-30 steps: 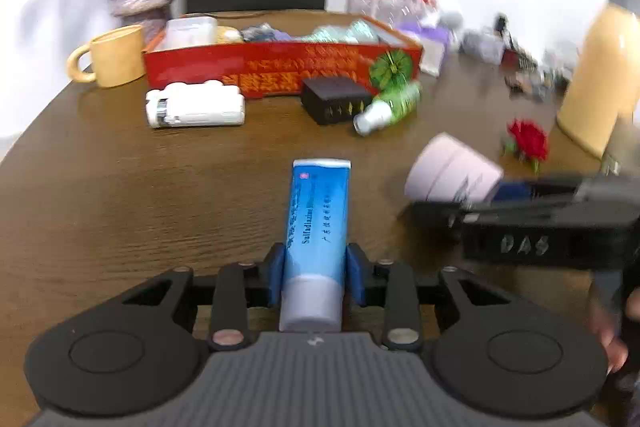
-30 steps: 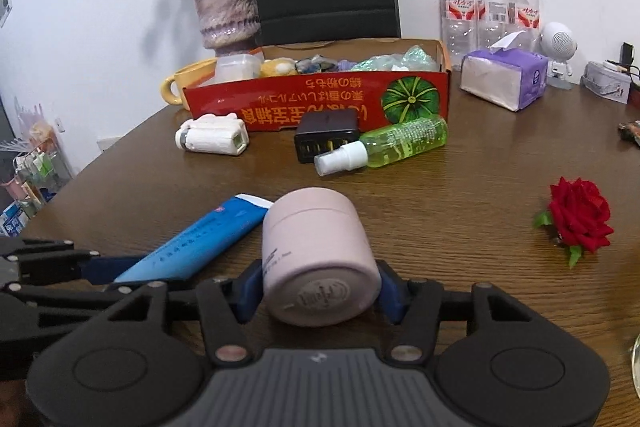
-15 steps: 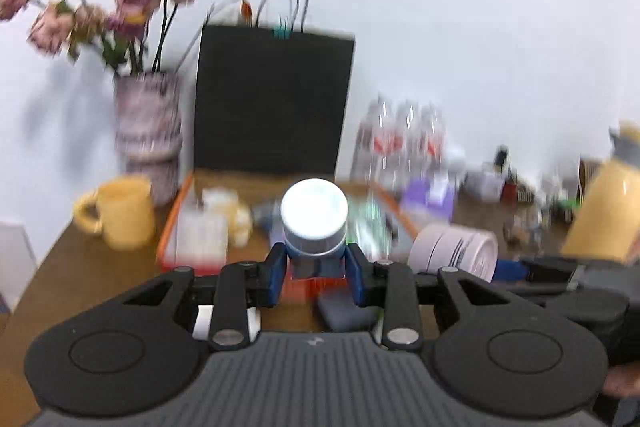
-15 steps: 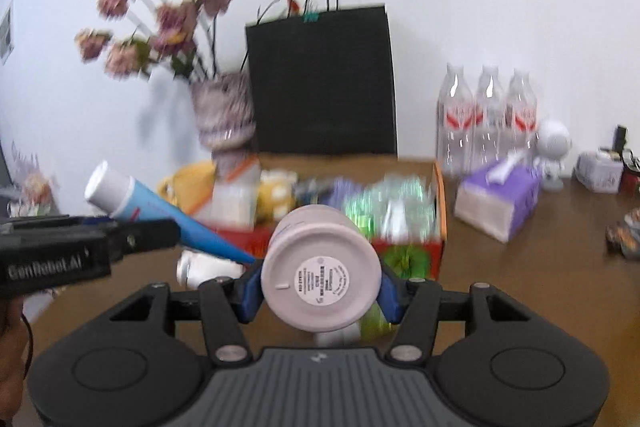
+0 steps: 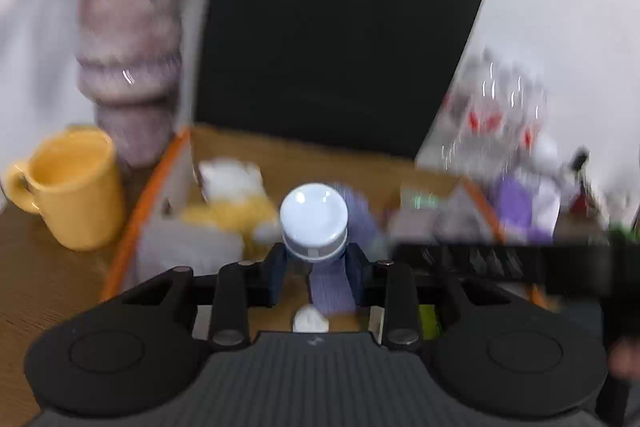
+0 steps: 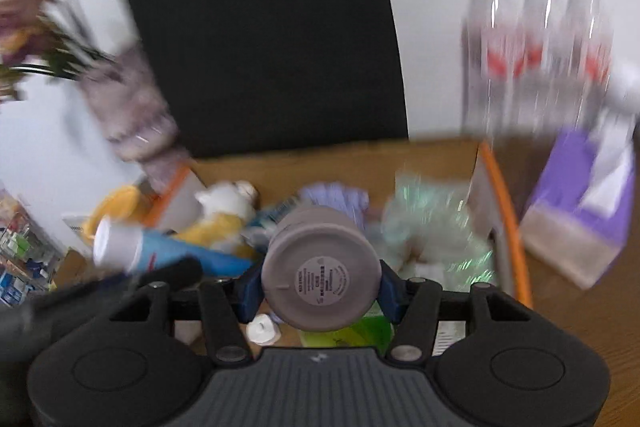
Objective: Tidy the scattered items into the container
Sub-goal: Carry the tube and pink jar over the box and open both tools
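Observation:
My left gripper (image 5: 316,261) is shut on the blue ointment tube (image 5: 314,217), whose white cap points toward the camera, held in the air over the red cardboard box (image 5: 138,211). The tube also shows in the right wrist view (image 6: 160,251). My right gripper (image 6: 318,291) is shut on the pink jar (image 6: 320,275), base toward the camera, above the box's front edge (image 6: 508,211). The box holds a white-and-yellow plush toy (image 6: 226,207), a purple item and shiny green packets (image 6: 432,227). Both views are motion-blurred.
A yellow mug (image 5: 72,187) and a vase of flowers (image 5: 128,67) stand left of the box. A black paper bag (image 5: 336,35) stands behind it. Water bottles (image 6: 536,55) and a purple tissue pack (image 6: 580,207) are on the right. A green spray bottle (image 6: 348,331) lies below my right gripper.
Both grippers have lifted their items off the table and moved forward to the box. The box and bag now fill the views.

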Tool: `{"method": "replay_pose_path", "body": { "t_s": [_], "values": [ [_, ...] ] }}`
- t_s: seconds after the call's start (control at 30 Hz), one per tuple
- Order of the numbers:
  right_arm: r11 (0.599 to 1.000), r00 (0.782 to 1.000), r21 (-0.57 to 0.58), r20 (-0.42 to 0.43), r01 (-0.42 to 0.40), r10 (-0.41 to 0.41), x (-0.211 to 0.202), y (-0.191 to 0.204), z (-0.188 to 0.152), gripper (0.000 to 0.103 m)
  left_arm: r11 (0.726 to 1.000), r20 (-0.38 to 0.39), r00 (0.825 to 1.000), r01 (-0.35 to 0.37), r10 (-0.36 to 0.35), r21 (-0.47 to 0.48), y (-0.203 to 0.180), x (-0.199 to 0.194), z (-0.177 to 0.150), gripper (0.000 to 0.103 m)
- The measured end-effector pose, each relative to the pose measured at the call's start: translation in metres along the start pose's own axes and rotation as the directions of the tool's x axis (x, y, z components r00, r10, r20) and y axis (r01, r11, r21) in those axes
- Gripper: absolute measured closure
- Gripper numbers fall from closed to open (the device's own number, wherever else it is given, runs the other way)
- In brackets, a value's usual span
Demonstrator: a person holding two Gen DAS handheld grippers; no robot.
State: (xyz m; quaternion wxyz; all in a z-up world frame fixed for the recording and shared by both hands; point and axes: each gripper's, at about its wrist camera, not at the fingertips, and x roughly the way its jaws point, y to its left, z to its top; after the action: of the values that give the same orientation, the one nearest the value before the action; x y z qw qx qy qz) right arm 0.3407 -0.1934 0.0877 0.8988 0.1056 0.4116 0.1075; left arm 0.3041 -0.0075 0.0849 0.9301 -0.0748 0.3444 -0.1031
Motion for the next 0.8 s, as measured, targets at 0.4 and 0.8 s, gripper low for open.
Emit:
{"method": "replay_pose_path", "body": {
  "t_s": [0.4, 0.8],
  "values": [
    [0.997, 0.999, 0.068, -0.051, 0.021, -0.017, 0.012, -0.005, 0.013, 0.025, 0.998, -0.036, 0.998, -0.051, 0.052, 0.042, 0.005, -0.017, 0.007, 0.020],
    [0.980, 0.934, -0.075, -0.298, 0.183, -0.197, -0.018, 0.007, -0.018, 0.014, 0.976, -0.215, 0.957, -0.170, 0.196, 0.133, -0.001, -0.028, 0.002, 0.000]
  ]
}}
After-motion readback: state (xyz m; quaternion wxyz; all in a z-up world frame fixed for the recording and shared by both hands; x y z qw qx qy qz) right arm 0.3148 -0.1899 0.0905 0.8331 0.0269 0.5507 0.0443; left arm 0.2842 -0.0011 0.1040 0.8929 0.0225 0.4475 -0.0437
